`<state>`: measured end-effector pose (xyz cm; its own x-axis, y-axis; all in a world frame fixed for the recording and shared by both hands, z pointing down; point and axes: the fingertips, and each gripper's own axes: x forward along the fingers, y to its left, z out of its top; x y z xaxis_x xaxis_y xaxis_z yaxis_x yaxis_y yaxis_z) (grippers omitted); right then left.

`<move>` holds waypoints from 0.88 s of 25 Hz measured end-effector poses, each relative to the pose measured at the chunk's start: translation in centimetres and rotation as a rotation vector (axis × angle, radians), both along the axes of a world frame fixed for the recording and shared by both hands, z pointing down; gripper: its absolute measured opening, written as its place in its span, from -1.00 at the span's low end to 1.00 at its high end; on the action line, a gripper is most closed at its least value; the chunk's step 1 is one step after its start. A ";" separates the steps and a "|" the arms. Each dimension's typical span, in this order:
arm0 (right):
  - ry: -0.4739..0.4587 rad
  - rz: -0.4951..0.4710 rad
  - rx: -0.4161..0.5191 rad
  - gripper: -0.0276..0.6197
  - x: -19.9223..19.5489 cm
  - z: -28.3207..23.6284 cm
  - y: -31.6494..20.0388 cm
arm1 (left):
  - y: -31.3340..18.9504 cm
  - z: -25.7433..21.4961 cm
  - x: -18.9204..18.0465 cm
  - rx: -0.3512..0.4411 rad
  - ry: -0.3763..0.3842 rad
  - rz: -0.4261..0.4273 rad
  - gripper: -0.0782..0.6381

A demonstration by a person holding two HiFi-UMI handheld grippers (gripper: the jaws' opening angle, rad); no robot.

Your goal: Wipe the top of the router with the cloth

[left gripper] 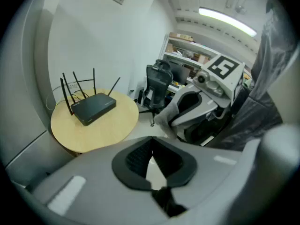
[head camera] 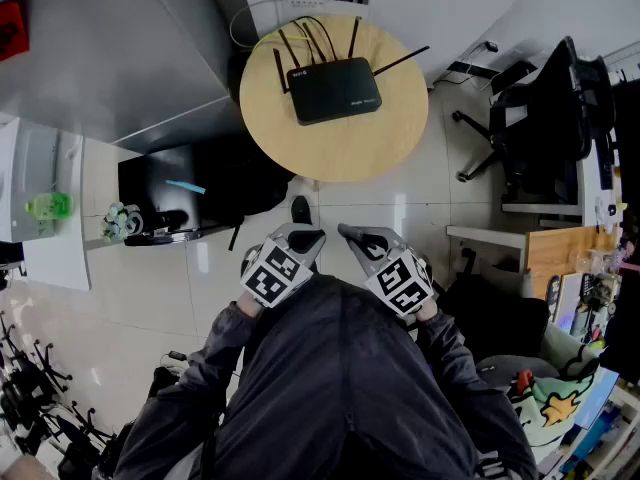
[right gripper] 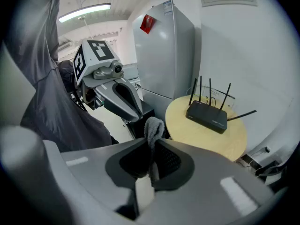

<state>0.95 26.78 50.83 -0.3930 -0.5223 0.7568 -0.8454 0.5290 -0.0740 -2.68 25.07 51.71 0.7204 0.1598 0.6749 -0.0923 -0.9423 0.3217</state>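
Cloth (right gripper: 153, 127), grey and fleecy, is pinched in the closed jaws of the right hand-held gripper (head camera: 347, 232), well apart from the router (head camera: 335, 90), on the person's side of it. It looks soft, light and limp, so it will probably fold; a bunched part should be pressed flat for wiping. The left hand-held gripper (head camera: 308, 236) has its jaws together on nothing, also far from the router. The router is a flat matte black box with thin stiff antennas, lying on the round pale wooden counter (head camera: 345, 158). It seems light and may slide.
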 end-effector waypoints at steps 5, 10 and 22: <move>0.008 0.001 -0.012 -0.84 0.1 -0.6 -6.7 | -7.6 -0.5 -0.2 0.008 0.004 -0.017 -0.78; 0.028 0.003 -0.009 -0.84 1.1 -0.9 -11.7 | -12.9 -0.4 1.0 0.010 0.032 -0.016 -0.78; 0.003 -0.085 0.004 -0.84 3.8 -0.4 -17.2 | -17.8 -0.5 3.6 0.018 0.024 -0.110 -0.78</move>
